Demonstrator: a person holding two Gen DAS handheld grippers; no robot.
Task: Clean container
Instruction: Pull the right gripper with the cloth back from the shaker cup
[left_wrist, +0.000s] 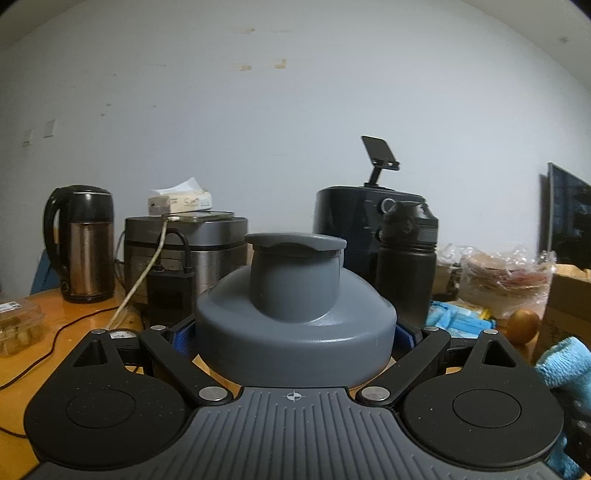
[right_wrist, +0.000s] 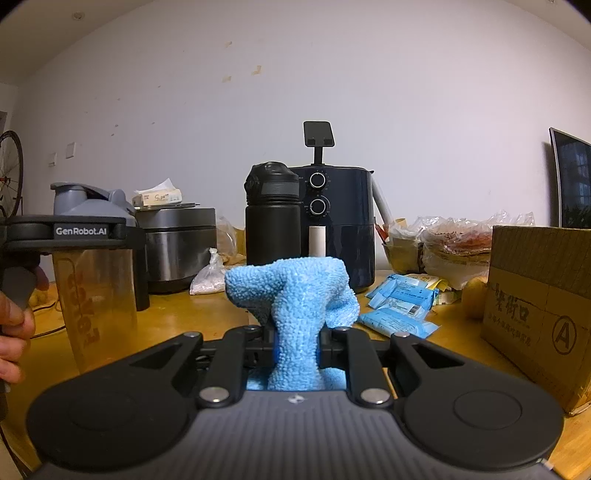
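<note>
Shaker bottle (right_wrist: 94, 291), gray flip lid (left_wrist: 295, 295) on, upright just above wooden table (right_wrist: 177, 314) nr its left edge, pinched below lid by left gripper (left_wrist: 295, 339). To its right, right gripper (right_wrist: 295, 339) pressed tight on blue microfiber cloth (right_wrist: 295, 295). Behind, toward back edge: black flask (right_wrist: 272, 214), air fryer (right_wrist: 340, 225), rice cooker (right_wrist: 177, 243).

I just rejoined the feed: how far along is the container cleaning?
Both pickups look done: the left tool clamps the clear shaker bottle with grey lid, and the right tool is shut on the blue microfibre cloth. Cloth and bottle are still apart and the lid is on, so wiping remains.
</note>
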